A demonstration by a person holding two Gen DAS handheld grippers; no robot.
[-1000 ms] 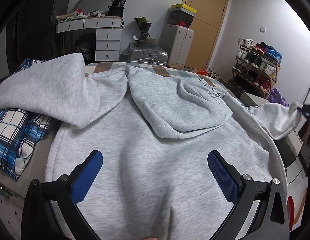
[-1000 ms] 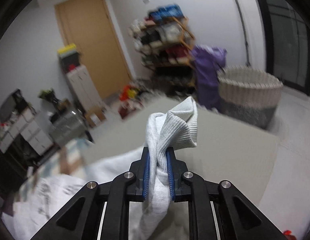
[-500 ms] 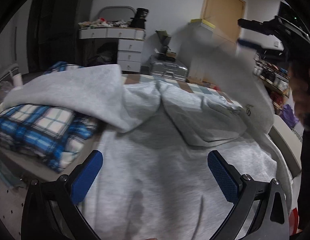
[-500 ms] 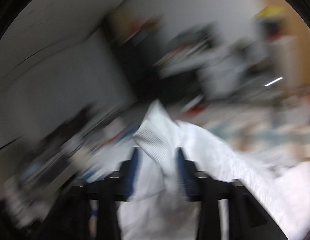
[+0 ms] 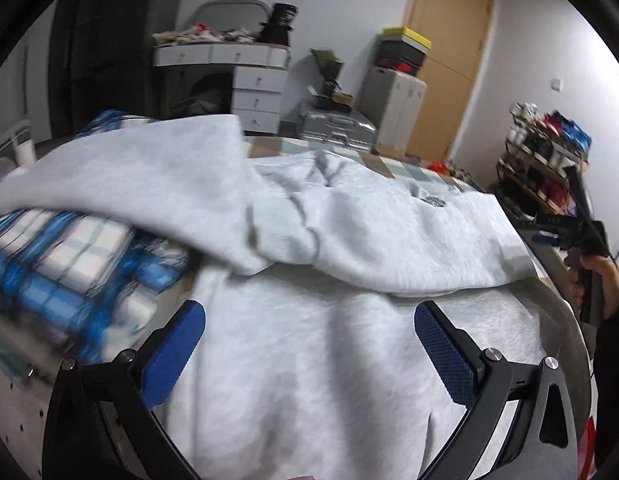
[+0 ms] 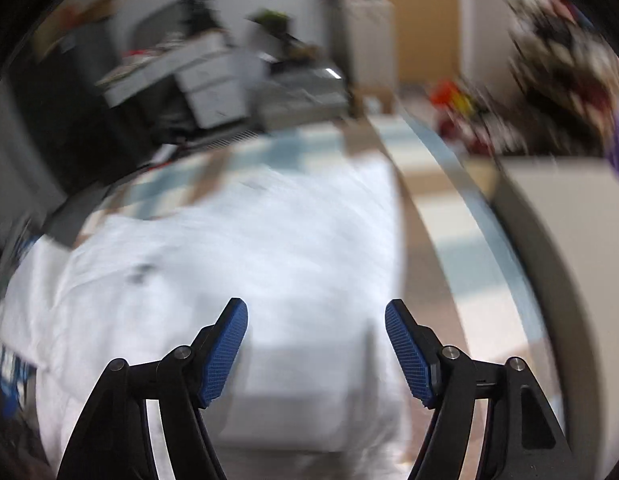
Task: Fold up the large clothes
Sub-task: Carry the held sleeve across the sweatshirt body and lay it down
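With its sleeve (image 5: 389,236) laid across the grey hoodie (image 5: 309,360), the just-opened, empty right claw (image 6: 316,344) and the wide-open, empty left claw (image 5: 309,344) should next pinch the hem evenly.

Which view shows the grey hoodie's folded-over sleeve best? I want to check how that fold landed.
The left wrist view: the grey hoodie is fairly sharp, its sleeve lying across the body, cuff near the middle. The right wrist view shows the hoodie only as a blurred pale mass below the open right gripper; no sleeve is distinguishable.
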